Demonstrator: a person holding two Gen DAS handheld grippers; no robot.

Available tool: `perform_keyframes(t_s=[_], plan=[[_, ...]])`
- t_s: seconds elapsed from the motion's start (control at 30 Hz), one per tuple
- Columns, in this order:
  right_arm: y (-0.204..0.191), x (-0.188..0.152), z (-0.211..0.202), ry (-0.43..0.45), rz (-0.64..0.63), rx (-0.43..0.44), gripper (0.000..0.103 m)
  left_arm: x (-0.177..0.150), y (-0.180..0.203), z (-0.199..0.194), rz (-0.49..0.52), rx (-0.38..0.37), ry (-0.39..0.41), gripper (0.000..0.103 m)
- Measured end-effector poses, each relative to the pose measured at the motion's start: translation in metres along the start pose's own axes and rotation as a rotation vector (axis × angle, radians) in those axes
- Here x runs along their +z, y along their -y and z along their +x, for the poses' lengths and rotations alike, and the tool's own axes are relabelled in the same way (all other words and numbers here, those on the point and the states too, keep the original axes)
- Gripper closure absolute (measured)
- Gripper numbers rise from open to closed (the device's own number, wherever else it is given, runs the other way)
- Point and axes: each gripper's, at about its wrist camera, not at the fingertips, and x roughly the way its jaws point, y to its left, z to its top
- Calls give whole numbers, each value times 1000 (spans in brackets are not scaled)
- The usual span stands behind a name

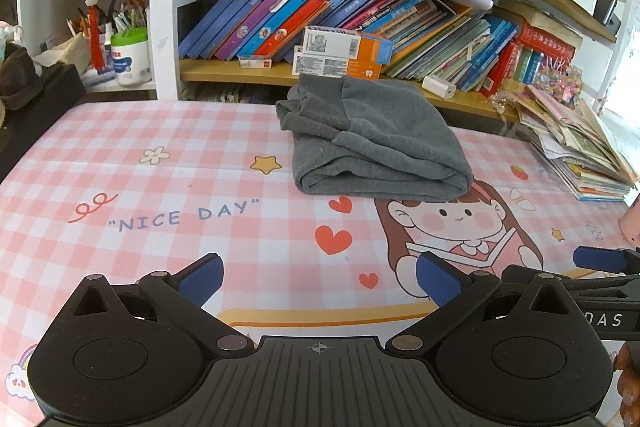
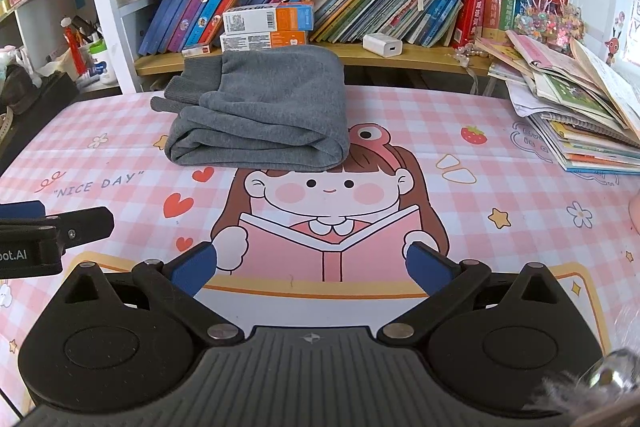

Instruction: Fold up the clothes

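One grey garment, folded up, sits at the far side of the pink checked table mat, just in front of the bookshelf; two boxes stacked behind it; left gripper and right gripper both spread wide, holding nothing — only the right view shows the whole book pile.

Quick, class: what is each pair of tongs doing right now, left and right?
Left tongs: open, holding nothing.
Right tongs: open, holding nothing; the folded grey garment lies apart.
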Motion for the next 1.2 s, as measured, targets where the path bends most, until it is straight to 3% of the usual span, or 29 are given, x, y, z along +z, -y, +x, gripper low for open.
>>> perform_keyframes(t_s=[1.2], plan=[[0,0,2,-8,-4,0,1,-2,-1,5,-10,-1,-25,0]])
